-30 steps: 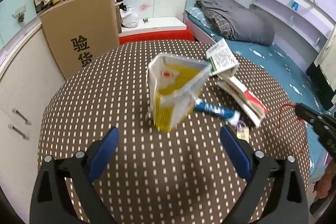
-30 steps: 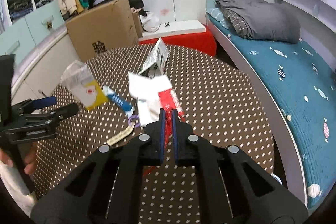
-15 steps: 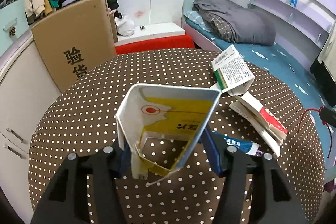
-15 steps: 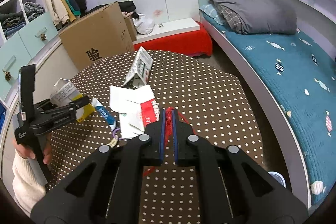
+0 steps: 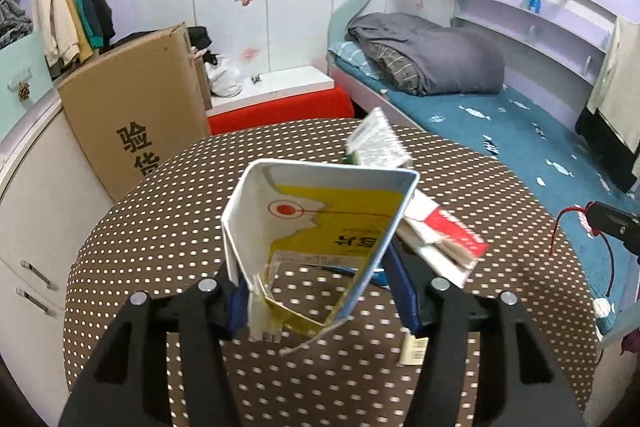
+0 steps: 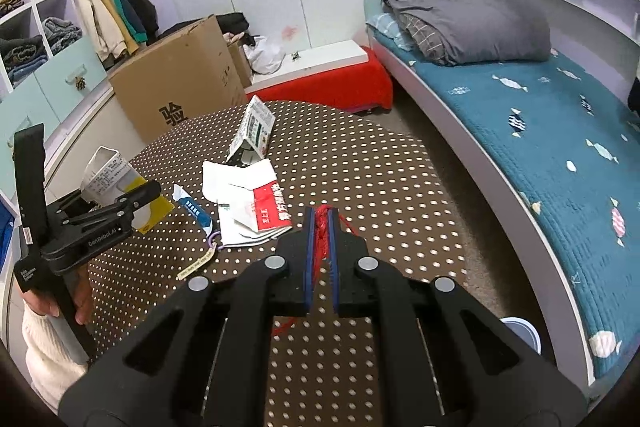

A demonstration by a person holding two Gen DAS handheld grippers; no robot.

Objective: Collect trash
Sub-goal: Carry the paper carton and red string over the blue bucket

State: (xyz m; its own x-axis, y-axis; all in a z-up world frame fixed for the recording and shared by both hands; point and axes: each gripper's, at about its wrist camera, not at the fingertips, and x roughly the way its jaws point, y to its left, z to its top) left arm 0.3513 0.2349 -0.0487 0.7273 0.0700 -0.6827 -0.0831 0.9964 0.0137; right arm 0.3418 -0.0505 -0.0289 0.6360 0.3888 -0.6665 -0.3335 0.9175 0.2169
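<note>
We see the left tool (image 5: 320, 291) closed on a yellow-and-white carton (image 5: 320, 227). Its blue pads press the two side walls of the thin, glossy cardboard, which is squashed into a wedge with the open mouth toward the camera. The carton's bottom flaps are torn and hang loose. In the right wrist view the carton (image 6: 114, 183) sits between the left tool's black fingers at the left edge of the desk (image 6: 360, 187); we cannot tell whether it touches the cloth.

The right tool (image 6: 319, 227) is clamped nearly together on a red string (image 6: 320, 231), a thin fibrous cord bunched between the blue pads, with a loose end showing below the fingers.

The desk is round, covered in brown fabric with a regular white dot pattern. On it lie:
- a flattened white-and-red paper box (image 6: 250, 203), creased, its flaps splayed open, near the desk's middle
- a green-and-white printed box (image 6: 252, 133), tilted on edge like a tent, just behind the flattened one
- a blue-and-white tube (image 6: 192, 209), flat, between the carton and the flattened box
- a narrow paper tag (image 6: 198, 261) with a purple loop, just in front of the tube

A brown corrugated cardboard box (image 6: 180, 87) stands beyond the desk.
</note>
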